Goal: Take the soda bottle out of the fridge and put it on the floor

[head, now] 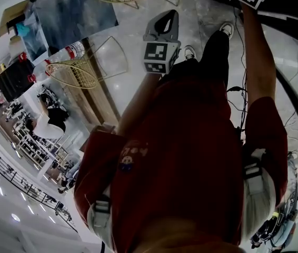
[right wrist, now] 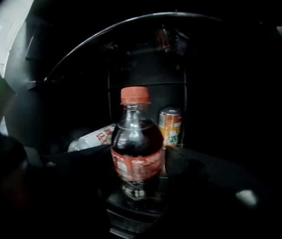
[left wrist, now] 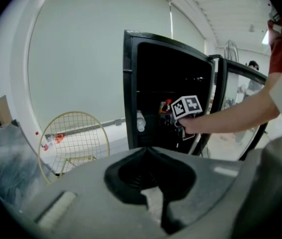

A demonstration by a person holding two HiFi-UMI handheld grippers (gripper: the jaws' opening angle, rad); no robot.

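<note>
A round wire basket (left wrist: pixel 73 138) stands far left by the pale wall. The person's left arm (head: pixel 138 101) is bent and held forward of the chest. It carries the left tool (left wrist: pixel 147 156) with its jaws pressed together and nothing between them, aimed at the black fridge (left wrist: pixel 146 83), whose door (left wrist: pixel 240 108) hangs open to the right.

The right arm (head: pixel 259 62) is stretched out straight, well ahead of the left. Its forearm reaches into the fridge, so the right tool (left wrist: pixel 186 108) sits among the shelves. Its jaws are closed on the lower body of the soda bottle (right wrist: pixel 137 148), one on each side of the red label. The bottle stands upright inside the fridge, red cap up. A clear bottle (right wrist: pixel 93 137) lies on its side behind it to the left, and an orange can (right wrist: pixel 170 126) stands just behind to the right.
</note>
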